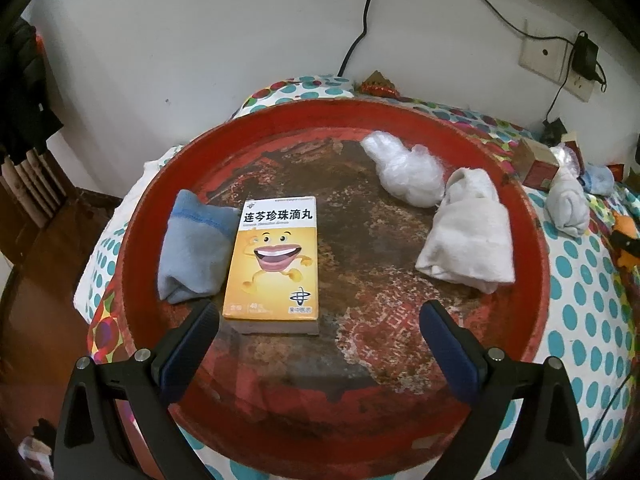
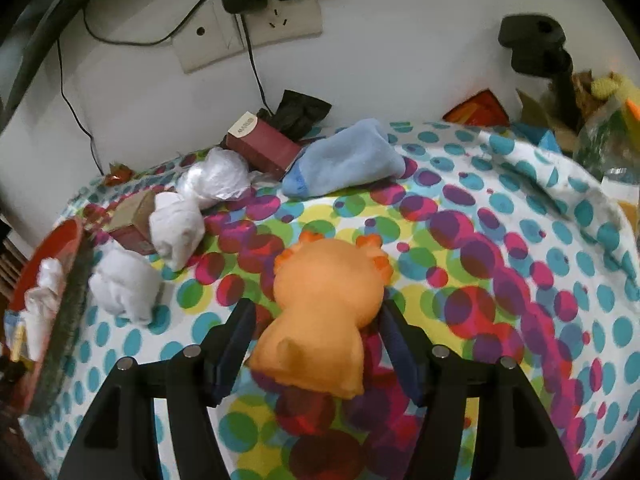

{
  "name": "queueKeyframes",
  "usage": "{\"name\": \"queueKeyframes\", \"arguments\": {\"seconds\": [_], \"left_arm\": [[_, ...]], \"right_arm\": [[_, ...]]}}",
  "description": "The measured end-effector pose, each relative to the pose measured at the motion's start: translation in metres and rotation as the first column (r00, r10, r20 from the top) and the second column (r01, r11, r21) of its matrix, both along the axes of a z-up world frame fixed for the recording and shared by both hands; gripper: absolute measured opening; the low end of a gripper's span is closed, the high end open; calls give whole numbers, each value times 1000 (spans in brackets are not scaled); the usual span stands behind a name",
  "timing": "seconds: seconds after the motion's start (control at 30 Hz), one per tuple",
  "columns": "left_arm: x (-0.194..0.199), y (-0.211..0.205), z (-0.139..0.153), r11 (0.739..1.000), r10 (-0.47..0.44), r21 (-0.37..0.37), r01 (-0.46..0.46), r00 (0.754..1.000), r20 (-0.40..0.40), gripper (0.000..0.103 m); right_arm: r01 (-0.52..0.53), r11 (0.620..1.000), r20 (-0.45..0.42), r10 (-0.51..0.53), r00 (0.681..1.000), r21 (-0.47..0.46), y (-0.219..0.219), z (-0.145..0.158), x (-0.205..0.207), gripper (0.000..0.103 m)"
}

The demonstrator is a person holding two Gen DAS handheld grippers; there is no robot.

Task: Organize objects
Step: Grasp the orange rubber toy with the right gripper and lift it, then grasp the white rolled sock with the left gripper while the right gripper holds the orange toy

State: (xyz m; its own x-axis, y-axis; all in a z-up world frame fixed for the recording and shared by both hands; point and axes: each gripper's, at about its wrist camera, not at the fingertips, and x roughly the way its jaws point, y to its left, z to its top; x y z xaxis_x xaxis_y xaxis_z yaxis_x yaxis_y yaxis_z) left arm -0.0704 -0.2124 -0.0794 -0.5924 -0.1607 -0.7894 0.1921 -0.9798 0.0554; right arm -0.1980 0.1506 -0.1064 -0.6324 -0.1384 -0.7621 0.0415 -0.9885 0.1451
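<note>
In the left wrist view a round red tray (image 1: pixel 532 248) holds a yellow medicine box (image 1: pixel 274 264), a blue sock (image 1: pixel 196 248) touching its left side, a white plastic bundle (image 1: pixel 404 168) and a folded white cloth (image 1: pixel 472 232). My left gripper (image 1: pixel 320 320) is open and empty just above the tray's near part, the box at its left finger. In the right wrist view my right gripper (image 2: pixel 320 320) is open around an orange soft toy (image 2: pixel 324 308) lying on the dotted cloth; the right finger touches it, the left stands slightly apart.
On the dotted bedspread (image 2: pixel 500 280) lie a blue sock (image 2: pixel 348 160), a dark red box (image 2: pixel 262 144), a white plastic bundle (image 2: pixel 218 178), two white cloth rolls (image 2: pixel 176 228), and a brown-topped box (image 2: pixel 134 216). The red tray's rim (image 2: pixel 48 248) is at left. Wall sockets and cables are behind.
</note>
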Motion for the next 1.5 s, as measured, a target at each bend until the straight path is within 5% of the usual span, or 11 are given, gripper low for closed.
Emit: {"name": "queueKeyframes", "arguments": {"seconds": [0.43,0.57,0.73,0.97,1.33,1.5], "left_arm": [[-2,59,28,992,-121,-27,120,992,-33,100],[-11,103,34,976,-207,-73,205,978,-23,100],[-31,156,37,951,-310,-15,310,950,-25,100],[-81,200,28,942,-335,28,334,942,3,100],[-134,214,-3,947,-317,75,312,947,54,100],[-147,217,-19,939,-335,112,324,937,101,78]], "right_arm": [[-147,980,-14,150,989,133,-1,0,8,47],[-154,977,-19,158,987,145,14,1,18,47],[-152,976,-18,157,987,157,33,2,27,47],[-152,973,6,153,988,171,32,-3,26,48],[-156,973,6,157,988,173,34,-2,25,49],[-156,972,6,158,987,175,34,-3,25,49]]}}
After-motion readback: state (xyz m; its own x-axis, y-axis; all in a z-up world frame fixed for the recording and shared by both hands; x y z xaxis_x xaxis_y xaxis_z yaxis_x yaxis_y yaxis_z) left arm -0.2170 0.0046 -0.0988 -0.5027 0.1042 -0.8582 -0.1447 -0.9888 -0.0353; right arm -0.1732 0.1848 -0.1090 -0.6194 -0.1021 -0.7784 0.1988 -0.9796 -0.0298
